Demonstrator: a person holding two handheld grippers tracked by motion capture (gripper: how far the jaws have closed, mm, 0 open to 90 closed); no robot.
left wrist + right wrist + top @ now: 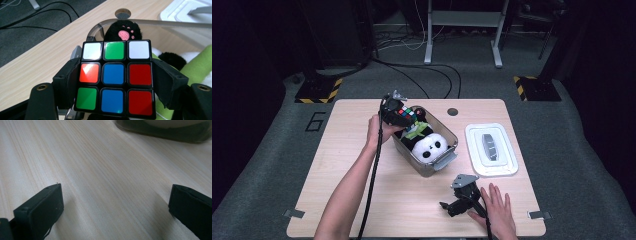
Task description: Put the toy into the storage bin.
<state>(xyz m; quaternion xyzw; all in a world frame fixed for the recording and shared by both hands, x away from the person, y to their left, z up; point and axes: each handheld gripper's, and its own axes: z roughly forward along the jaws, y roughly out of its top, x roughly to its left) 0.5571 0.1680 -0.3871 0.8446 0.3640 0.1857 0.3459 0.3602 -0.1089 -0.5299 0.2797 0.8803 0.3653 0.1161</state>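
While the left tool (404, 114) hangs over the far-left corner of the clear bin (451, 134), its jaws stand on either side of a colour cube (408, 113) and the pads look set against the cube's two side faces. From the left gripper view the cube (115, 77) fills the space between the jaws; its facing side reads white, green, white on the top row, orange-red, blue, red in the middle, green, blue, red at the bottom. No gap between pad and cube can be made out, so I log the tool as clamped on the cube. The left hand (379, 131) grips the tool body at about 8 o'clock from the bin.

Bin sits at bench (347, 165) centre, long axis running from 10 to 4 o'clock. Inside lies a panda plush (430, 146), white face up toward the near end, a green cloth piece (416, 131) across it. In the left gripper view a black paw with pink pads (124, 33) rises just behind the cube, at 12 o'clock from it.

At 3 o'clock from the bin, well apart, a white lid (491, 149) lies flat on the bench.

Right tool (451, 206) rests on the bench at 5 o'clock from the bin, jaws wide apart with bare wood between them. The right hand (497, 210) lies flat just beside it, fingers off the tool.
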